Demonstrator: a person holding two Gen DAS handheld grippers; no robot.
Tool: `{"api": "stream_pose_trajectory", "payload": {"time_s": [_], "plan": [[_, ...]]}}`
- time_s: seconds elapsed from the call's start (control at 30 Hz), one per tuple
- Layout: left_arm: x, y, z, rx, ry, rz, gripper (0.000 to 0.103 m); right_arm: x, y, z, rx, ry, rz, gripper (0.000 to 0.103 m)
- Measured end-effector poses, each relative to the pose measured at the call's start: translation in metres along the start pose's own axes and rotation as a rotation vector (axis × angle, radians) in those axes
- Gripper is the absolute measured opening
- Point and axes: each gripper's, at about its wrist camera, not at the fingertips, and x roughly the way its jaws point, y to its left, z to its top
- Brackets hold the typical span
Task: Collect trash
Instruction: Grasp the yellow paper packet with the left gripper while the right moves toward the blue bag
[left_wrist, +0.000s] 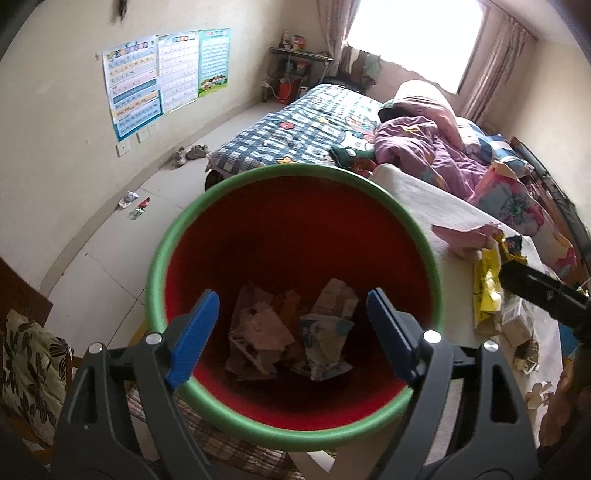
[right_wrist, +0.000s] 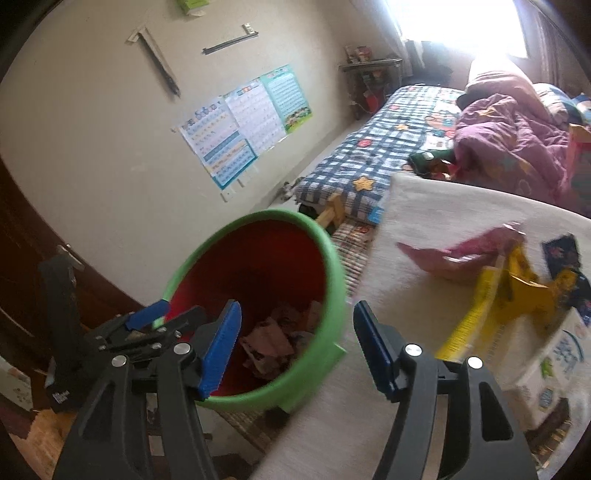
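A: Item one — yellow wrapper (right_wrist: 491, 314), lying crumpled on the white table (right_wrist: 424, 206), partly over a white printed carton (right_wrist: 554, 354). We judge it light, thin and crackly; likely slick where the film lies flat.

B: Where do we take hold?

A: On a raised fold or the upstanding edge (a flat stretch would probably slide out of the pads). Item two, the pink wrapper (right_wrist: 461, 254), just beyond the yellow one — blurred, so we cannot tell how it lies. We expect the same soft, weightless handling.

B: And the carton?

A: Stiffer, we think; pinch it across a narrow side or a corner rather than its broad face.

B: Receptacle?

A: Bin (left_wrist: 295, 236), red inside with a green rim, just beside the table's edge — crumpled papers (left_wrist: 291, 332) already at the bottom.

B: Tools?

A: Right gripper (right_wrist: 295, 347) spread wide and holding nothing, poised over the bin's near rim and the table edge. Left gripper (left_wrist: 291, 332) likewise spread and empty, looking straight down into the bin.

B: Strays?

A: Small scraps (left_wrist: 135, 203) on the floor near the wall, well apart from us.
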Motion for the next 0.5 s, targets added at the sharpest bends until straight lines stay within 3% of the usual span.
{"api": "stream_pose_trajectory", "payload": {"time_s": [0.3,0.5], "plan": [[0.003,-0.056,-0.007,0.068,0.015,-0.05,0.08,-0.043,-0.08,-0.03,0.13,-0.016,-0.122,0.063],[0.017,-0.12,-0.015,0.161,0.045,-0.123,0.08,-0.08,-0.133,-0.049,0.219,-0.032,-0.172,0.063]]}}
